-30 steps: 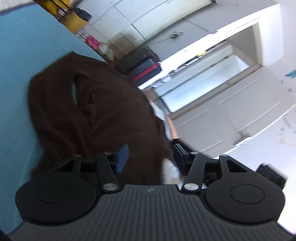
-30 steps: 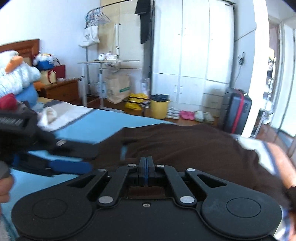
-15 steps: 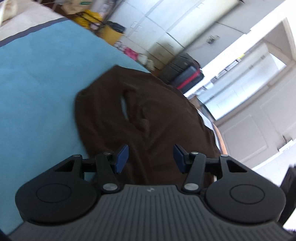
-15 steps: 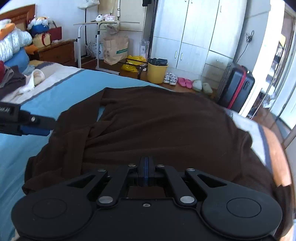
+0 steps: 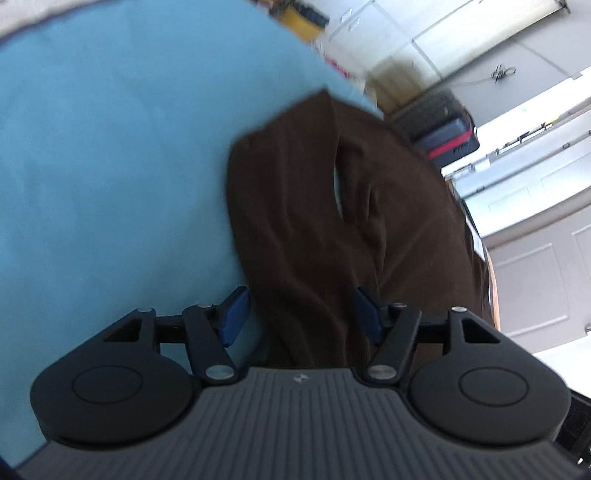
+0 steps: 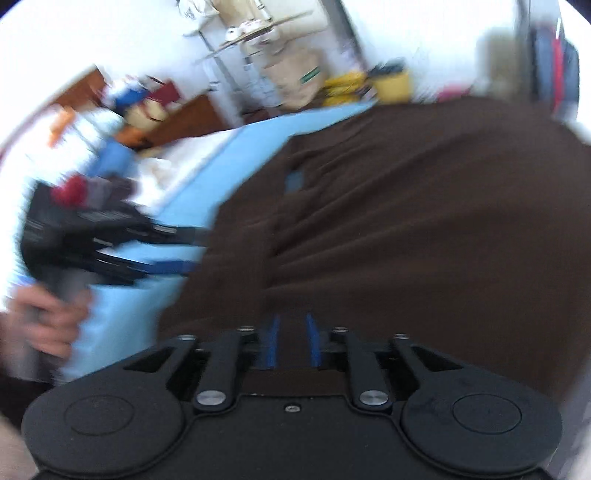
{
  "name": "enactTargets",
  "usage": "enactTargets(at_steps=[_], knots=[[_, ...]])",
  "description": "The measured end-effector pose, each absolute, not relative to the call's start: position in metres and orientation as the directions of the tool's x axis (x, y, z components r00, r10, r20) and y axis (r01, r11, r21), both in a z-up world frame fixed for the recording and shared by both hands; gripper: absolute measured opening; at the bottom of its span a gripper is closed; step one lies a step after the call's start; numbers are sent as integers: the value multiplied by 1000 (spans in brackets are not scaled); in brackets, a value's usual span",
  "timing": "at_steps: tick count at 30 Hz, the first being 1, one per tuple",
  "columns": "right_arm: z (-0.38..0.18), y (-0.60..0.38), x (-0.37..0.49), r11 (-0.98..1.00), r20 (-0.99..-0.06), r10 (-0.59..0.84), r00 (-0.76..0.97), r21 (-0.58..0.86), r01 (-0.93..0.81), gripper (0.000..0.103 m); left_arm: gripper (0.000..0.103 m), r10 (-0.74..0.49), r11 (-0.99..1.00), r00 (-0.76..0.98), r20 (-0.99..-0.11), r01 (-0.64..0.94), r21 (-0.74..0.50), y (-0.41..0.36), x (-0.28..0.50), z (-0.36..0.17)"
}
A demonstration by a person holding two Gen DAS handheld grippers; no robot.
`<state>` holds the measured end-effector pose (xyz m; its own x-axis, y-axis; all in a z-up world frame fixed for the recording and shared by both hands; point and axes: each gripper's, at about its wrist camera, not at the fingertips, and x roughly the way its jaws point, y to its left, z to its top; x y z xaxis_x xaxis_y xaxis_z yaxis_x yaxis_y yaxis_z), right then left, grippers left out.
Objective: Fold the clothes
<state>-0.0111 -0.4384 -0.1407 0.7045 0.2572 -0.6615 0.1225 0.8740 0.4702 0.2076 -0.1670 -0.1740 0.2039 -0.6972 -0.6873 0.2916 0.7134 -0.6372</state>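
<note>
A dark brown garment (image 5: 332, 221) lies rumpled on the light blue bedsheet (image 5: 110, 147). My left gripper (image 5: 301, 314) is open, and a thick fold of the garment's near edge runs between its blue pads (image 5: 234, 314). In the right wrist view the garment (image 6: 406, 203) fills the middle and right. My right gripper (image 6: 292, 343) sits low over its near edge with the pads a narrow gap apart and brown cloth showing between them. The left gripper (image 6: 181, 249) also shows there, blurred, at the garment's left edge, held by a hand (image 6: 44, 317).
The blue sheet (image 6: 251, 147) spreads to the left of the garment. A black and red suitcase (image 5: 443, 129) stands beyond the bed's far end, with white wardrobe doors (image 5: 461, 33) behind. A yellow bin (image 6: 391, 83), bags and a piled bedside stand along the wall.
My left gripper has closed in on the garment's edge, so cloth now lies between its open fingers. The right gripper's pads, pressed together before, have parted slightly, and its view has swung and blurred.
</note>
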Motion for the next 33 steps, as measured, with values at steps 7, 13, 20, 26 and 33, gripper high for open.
enactTargets(at_steps=[7,13,20,26,33], knots=[[-163,-430,-6,702,-560,509,653,710,61,70,11,-707,701,236,-667,358,-617,-175,198,-167],[-169,-411,2,788,-628,444,639,613,55,7,16,-715,691,279,-641,419,-589,-180,188,-156],[-108,-388,-19,948,-612,219,760,318,-16,6,30,-734,677,302,-608,397,-620,-169,193,-152],[-54,-413,-34,990,-643,141,753,107,-94,6,41,-751,660,315,-581,376,-650,-160,196,-150],[-71,-457,-32,965,-666,185,723,264,-3,6,45,-774,606,134,-619,442,-661,-185,167,-161]])
